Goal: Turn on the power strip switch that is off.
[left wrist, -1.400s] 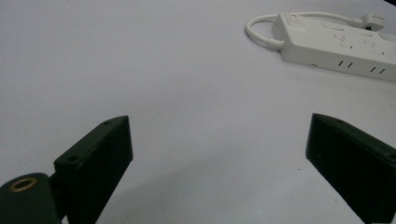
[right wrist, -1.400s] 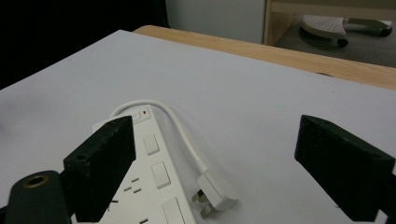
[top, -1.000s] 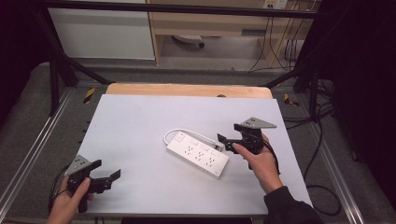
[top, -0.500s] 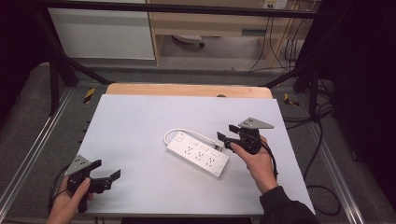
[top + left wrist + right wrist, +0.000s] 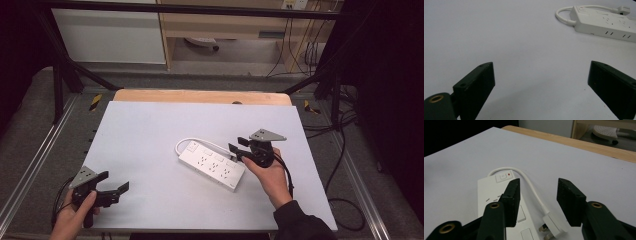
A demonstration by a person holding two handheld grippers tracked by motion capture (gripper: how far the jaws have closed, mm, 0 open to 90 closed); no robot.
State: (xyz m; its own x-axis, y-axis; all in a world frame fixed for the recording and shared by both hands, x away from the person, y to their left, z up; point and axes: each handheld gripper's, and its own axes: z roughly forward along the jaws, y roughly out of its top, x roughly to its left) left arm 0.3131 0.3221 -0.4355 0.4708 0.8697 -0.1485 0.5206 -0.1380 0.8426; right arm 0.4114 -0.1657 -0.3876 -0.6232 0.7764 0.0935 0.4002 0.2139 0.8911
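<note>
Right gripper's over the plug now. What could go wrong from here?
1. The plug lies flat beside the power strip, and one jaw of the open right gripper hangs over the strip: closing may catch the strip instead of the plug.
2. The short cord loops tightly, so lifting the plug could drag the strip.
3. The left gripper is far off and cannot steady it.

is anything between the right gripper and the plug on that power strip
Nothing visible. The right gripper is open, and the plug lies on the table between its jaws, beside the power strip, with only its own cord nearby.
</note>
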